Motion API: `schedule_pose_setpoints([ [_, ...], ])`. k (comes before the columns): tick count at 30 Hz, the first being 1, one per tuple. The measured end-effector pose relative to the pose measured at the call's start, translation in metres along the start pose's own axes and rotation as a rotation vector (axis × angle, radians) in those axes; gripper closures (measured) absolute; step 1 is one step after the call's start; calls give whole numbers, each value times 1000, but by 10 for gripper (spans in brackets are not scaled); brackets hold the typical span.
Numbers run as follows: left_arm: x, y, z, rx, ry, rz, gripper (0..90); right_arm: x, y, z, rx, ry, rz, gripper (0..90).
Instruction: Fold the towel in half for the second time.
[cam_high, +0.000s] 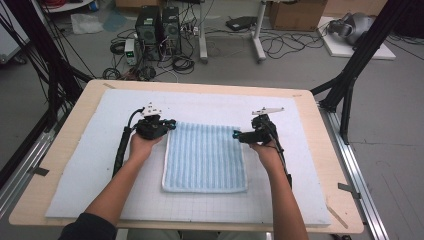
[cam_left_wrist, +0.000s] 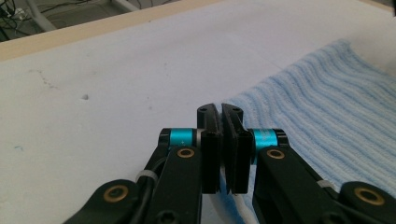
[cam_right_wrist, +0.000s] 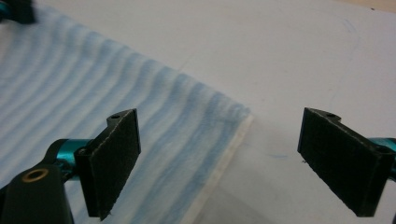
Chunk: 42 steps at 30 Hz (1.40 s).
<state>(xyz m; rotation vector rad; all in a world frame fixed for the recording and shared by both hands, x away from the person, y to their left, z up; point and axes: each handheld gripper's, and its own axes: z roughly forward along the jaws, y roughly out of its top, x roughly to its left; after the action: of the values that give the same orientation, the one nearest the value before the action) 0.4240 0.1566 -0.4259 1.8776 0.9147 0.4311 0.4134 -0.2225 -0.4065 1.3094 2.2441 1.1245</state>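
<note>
Blue towel (cam_high: 205, 157) corner pinched in left hand-held gripper (cam_left_wrist: 221, 116); right hand-held gripper (cam_right_wrist: 219, 158) gapes over its edge.

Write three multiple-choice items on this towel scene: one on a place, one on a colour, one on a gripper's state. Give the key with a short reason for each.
1. Where does the towel lie?
A. On the white mat in the middle of the table
B. On the floor
C. Hanging over the table's edge

2. What colour is the towel?
A. Red
B. Light blue with stripes
C. Black

3. How do the right gripper's jaws stand?
A. Shut on the towel
B. Shut on nothing
C. Wide open, astride the towel's edge

Key:
1 A, the high view shows it flat on the mat between both hands.
2 B, pale blue ribbed stripes show in all views.
3 C, the right gripper view shows a wide gap between the pads, with the towel's edge under it.
</note>
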Motion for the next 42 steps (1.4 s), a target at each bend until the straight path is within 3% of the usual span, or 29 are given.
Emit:
schedule_pose_setpoints([
  [3,-1,0,0,3,0,-3,858,-4,6,10,13,-16,17,125],
  [6,-1,0,0,6,-2,-7,858,-6,12,18,17,-21,13,215],
  [13,1,0,-2,4,-5,-20,858,-9,14,34,45,-18,17,304],
  [19,1,0,-3,9,-6,-21,858,-8,11,44,80,-25,22,434],
  [23,1,0,-2,16,-1,-23,859,-6,9,49,119,-25,-4,572],
  [26,2,-1,-1,23,-5,-22,860,-2,7,53,150,-42,-38,623],
  [29,5,-4,1,33,-5,-43,862,1,8,52,163,-24,-64,786],
  [31,6,-3,1,19,2,-45,864,5,9,52,171,-36,-99,815],
  [34,8,0,-1,-36,28,-54,864,9,12,50,140,-94,-111,835],
  [36,13,1,-2,-59,36,-83,864,11,15,49,96,-110,-96,835],
  [39,18,3,-5,-87,25,-113,864,14,21,45,58,-111,-94,835],
  [42,16,5,-8,-99,2,-96,863,15,20,44,56,-105,-98,834],
])
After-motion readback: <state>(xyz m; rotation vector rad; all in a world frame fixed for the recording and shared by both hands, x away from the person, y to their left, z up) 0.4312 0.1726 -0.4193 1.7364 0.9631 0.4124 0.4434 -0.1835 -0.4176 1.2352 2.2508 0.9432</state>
